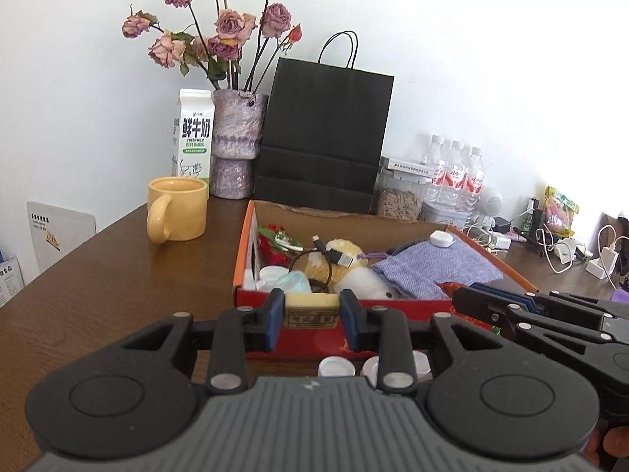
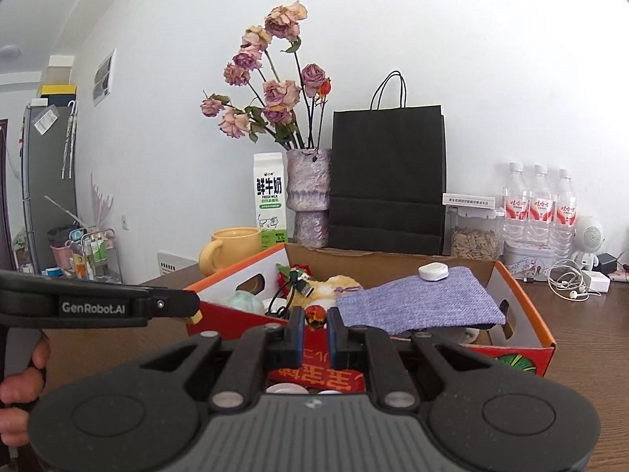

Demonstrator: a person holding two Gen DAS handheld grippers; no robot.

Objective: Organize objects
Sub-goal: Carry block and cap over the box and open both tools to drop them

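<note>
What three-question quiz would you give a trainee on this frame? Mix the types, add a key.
1. True or false: the yellow mug stands inside the red box.
2. What rests on the purple cloth in the box? A) a small white device B) a spoon C) a key
3. Short answer: which gripper clamps the cream block?

Key: 1 false, it stands on the table outside the box. 2 A. 3 the left gripper; the right gripper pinches a small red wrapped item.
</note>
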